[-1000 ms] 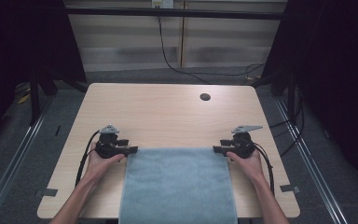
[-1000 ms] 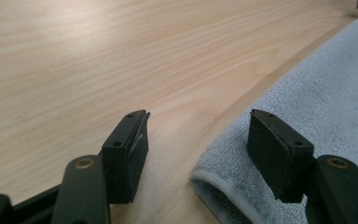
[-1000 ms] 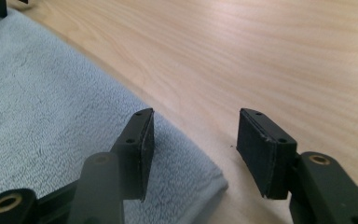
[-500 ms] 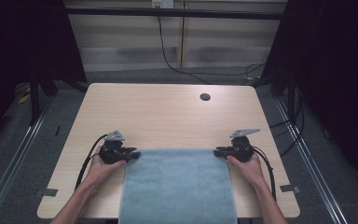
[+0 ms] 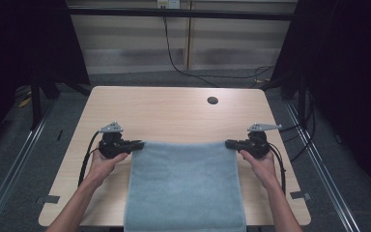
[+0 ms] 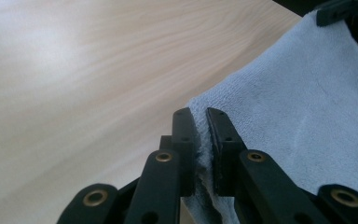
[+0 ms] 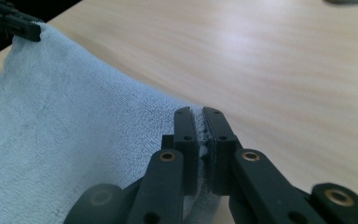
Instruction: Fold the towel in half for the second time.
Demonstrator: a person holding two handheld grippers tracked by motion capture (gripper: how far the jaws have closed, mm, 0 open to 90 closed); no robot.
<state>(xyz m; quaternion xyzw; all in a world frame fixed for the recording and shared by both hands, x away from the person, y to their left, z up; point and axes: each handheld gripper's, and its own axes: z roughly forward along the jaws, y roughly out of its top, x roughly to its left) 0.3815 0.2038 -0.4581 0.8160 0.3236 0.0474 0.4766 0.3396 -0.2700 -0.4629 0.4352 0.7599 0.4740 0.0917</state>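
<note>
With both the left gripper and right gripper, whose jaws have just been closing, clamped on the far corners of the blue towel at lower centre, a thin bite could let a corner slip out

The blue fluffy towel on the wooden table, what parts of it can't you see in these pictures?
- High view: the near end of the light blue terry towel is cut off by the bottom edge of the picture.
- Left gripper view: the black left gripper, jaws just closed, covers the pinched corner.
- Right gripper view: the black right gripper hides its corner likewise.
- The towel's underside is hidden against the pale wooden table.
</note>
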